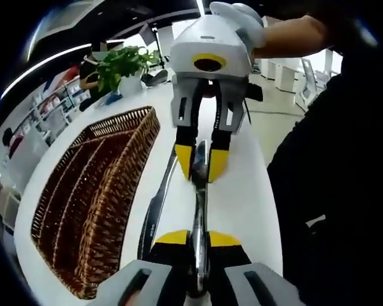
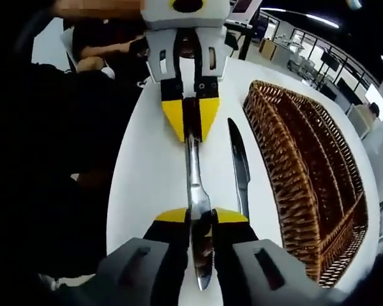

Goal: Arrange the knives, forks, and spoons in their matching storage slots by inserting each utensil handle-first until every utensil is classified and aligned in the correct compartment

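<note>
A silver table knife (image 1: 198,204) hangs over the white table (image 1: 242,197), held at both ends. My left gripper (image 1: 198,238) is shut on its handle end. Facing it, my right gripper (image 1: 201,162) is shut on the wider blade end. In the right gripper view the serrated blade (image 2: 202,261) runs between my right gripper's (image 2: 202,215) jaws, and the left gripper (image 2: 191,120) clamps the thin handle beyond. A second knife (image 1: 154,207) (image 2: 240,167) lies flat on the table between the held knife and the brown wicker tray (image 1: 92,197) (image 2: 306,166) with long slots.
A person in dark clothes (image 1: 332,191) (image 2: 57,159) stands close along the table's edge. A potted green plant (image 1: 124,67) sits at the table's far end past the tray. Office desks and chairs fill the background.
</note>
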`<state>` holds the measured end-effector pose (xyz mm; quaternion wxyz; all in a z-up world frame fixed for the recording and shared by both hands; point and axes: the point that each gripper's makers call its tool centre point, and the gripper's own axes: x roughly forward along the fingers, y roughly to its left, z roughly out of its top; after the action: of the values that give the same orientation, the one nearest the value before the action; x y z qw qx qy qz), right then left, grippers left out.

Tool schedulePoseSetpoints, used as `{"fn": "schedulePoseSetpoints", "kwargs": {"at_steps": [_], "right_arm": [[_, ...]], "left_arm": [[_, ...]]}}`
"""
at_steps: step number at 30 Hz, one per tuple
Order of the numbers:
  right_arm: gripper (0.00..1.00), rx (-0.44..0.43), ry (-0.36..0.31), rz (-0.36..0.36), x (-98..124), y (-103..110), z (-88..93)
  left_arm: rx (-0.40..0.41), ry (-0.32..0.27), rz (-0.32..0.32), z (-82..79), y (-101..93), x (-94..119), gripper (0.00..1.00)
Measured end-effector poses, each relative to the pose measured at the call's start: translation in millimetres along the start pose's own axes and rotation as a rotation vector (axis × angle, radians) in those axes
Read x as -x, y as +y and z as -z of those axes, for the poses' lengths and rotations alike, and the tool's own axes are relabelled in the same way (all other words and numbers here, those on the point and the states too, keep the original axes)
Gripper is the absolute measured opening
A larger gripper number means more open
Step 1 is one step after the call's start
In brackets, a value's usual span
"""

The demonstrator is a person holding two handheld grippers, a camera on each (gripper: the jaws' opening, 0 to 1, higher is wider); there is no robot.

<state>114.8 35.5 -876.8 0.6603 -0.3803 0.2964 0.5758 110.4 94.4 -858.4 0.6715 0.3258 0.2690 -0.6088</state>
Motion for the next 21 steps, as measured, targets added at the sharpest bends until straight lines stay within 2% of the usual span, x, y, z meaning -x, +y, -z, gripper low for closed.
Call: {"fn": "schedulePoseSetpoints", "kwargs": {"at_steps": [3, 16, 21], "right_arm": [[0.12, 0.028, 0.002, 0.007, -0.8, 0.6, -0.9], [0.09, -0.052, 0.008, -0.055, -1.6, 1.9, -1.2], [0.09, -0.278, 0.001, -0.145, -1.3, 6.9, -1.9]], "left_arm": [[0.009, -0.002, 0.002, 0.7, 0.2, 0.4, 0.07], [0.014, 0.04, -0.033, 9.1, 0.3, -8.8, 0.08], [-0.001, 0.022, -0.054, 4.4, 5.7, -8.1, 0.16]]}}
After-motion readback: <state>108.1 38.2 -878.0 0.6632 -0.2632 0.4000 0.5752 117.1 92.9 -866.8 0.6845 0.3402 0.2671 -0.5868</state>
